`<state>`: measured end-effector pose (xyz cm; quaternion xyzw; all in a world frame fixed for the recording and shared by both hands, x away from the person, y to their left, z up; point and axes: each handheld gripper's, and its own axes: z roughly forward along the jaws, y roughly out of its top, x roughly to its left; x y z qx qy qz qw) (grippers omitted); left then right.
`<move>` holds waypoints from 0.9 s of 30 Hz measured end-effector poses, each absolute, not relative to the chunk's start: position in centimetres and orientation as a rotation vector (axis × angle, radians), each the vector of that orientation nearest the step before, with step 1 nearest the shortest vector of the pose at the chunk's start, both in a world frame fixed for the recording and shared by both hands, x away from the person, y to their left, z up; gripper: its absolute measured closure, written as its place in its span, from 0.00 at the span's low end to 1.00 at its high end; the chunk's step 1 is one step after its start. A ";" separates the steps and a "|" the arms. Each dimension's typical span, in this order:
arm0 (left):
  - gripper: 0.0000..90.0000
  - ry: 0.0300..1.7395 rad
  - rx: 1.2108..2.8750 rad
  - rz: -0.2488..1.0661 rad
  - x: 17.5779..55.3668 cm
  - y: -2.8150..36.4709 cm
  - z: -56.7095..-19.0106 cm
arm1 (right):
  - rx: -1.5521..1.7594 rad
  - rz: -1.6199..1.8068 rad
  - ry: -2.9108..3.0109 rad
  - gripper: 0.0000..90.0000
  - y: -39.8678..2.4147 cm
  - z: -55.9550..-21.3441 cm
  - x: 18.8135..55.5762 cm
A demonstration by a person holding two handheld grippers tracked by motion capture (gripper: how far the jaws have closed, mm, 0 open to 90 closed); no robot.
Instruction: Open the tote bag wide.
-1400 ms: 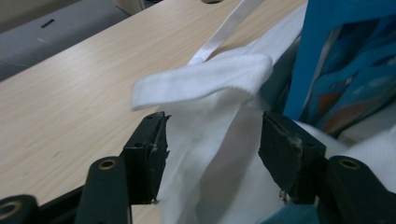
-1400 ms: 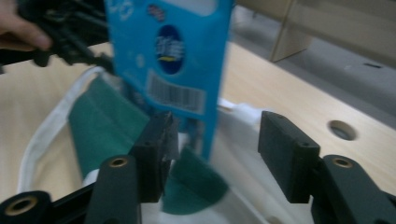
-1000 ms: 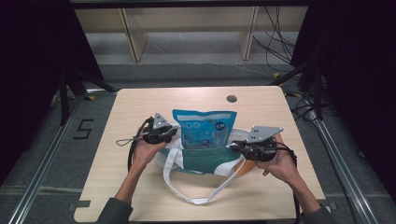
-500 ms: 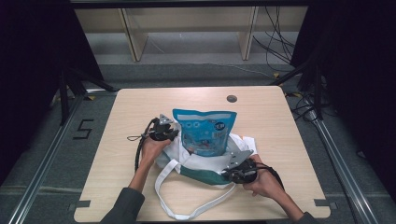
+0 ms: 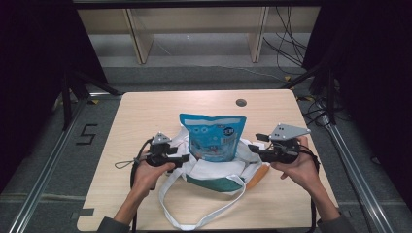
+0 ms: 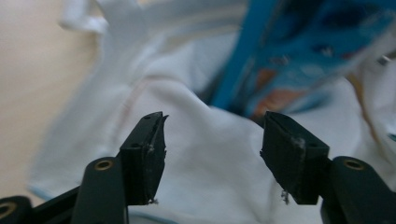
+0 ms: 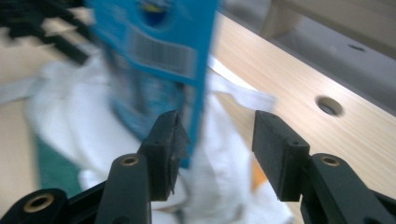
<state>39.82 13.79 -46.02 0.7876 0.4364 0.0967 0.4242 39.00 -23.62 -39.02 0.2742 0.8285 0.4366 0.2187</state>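
A blue snack pouch (image 5: 214, 138) stands upright in a white tote bag (image 5: 214, 170) with a green panel, in the middle of the wooden table (image 5: 145, 111). My left gripper (image 5: 186, 158) sits at the bag's left edge. Its jaws have just been opening and stand open. In the left gripper view the left gripper (image 6: 212, 135) faces white bag cloth (image 6: 205, 154), with nothing pressed between the pads. My right gripper (image 5: 251, 147) is at the bag's right edge; its jaws have also just been opening. In the right gripper view the right gripper (image 7: 217, 135) is open, with the pouch (image 7: 154, 51) just beyond its left jaw.
The bag's long white strap (image 5: 194, 221) loops toward the table's near edge. An orange part (image 5: 260, 174) pokes out at the bag's right. A round hole (image 5: 241, 102) is in the far part of the tabletop. Dark floor and metal rails surround the table.
Both grippers' jaws have opened and let go of the bag. The left hand drew back toward the near side. The right hand moved from the bag's front up to its right side.
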 end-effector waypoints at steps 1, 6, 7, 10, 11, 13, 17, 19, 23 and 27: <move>0.38 1.092 1.970 0.242 39.8 13.8 -46.0 | 0.759 1.208 2.293 0.58 -23.6 -39.0 39.0; 0.39 1.125 2.046 0.275 39.5 12.5 -48.2 | 0.755 1.090 2.367 0.70 -21.5 -41.2 42.0; 0.42 1.125 2.046 0.275 39.5 12.5 -48.2 | 0.747 1.079 2.393 0.76 -21.1 -41.6 42.5; 0.57 1.064 2.048 0.282 39.6 12.1 -49.3 | 0.728 0.961 2.398 0.93 -20.2 -42.7 44.1; 0.63 1.040 2.068 0.283 39.5 12.2 -49.6 | 0.733 0.933 2.368 0.95 -20.2 -42.9 44.7; 0.74 1.005 2.090 0.308 39.2 12.2 -50.1 | 0.786 0.914 2.345 0.97 -20.6 -43.5 45.5; 0.84 0.995 2.126 0.318 38.5 11.6 -51.1 | 0.901 0.866 2.354 0.98 -22.3 -45.6 47.4; 0.85 0.983 2.141 0.329 38.4 11.7 -51.2 | 0.973 0.832 2.405 0.98 -22.8 -48.2 48.5; 0.85 0.973 2.152 0.342 38.3 11.7 -51.2 | 1.084 0.916 2.410 0.99 -23.6 -50.3 49.3; 0.78 0.951 2.157 0.368 38.2 11.8 -50.2 | 1.080 0.908 2.399 0.83 -23.7 -49.6 49.2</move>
